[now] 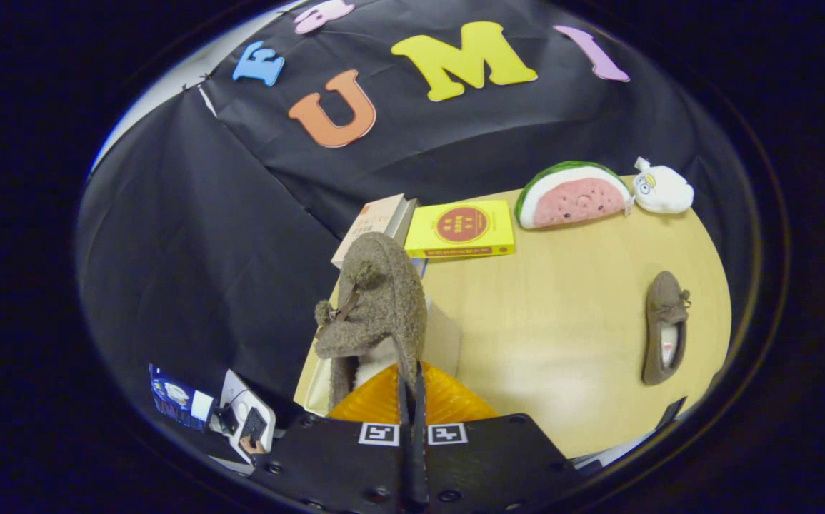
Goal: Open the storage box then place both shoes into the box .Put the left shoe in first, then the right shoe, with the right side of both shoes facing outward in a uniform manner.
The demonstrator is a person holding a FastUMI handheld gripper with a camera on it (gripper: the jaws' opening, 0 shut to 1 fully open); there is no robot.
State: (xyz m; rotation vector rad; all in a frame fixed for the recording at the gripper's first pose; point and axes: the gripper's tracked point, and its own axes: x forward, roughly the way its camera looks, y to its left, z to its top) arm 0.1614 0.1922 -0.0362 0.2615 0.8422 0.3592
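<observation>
The fuzzy brown shoe (373, 307) hangs lifted, long axis running away from the tool (411, 400), whose fingers pinch its heel rim. Just below sits the storage box (441, 343); its contents can't be made out. The second shoe (665, 327) lies lengthwise across the bench (562, 314), well apart.

Black cloth wall (191, 235) behind; pale wood table (562, 321) w/ even light; white strip past cloth's upper edge.

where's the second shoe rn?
In the gripper view, the loose shoe lies flat on the table, well off to the right of the gripper, below the watermelon plush.
</observation>
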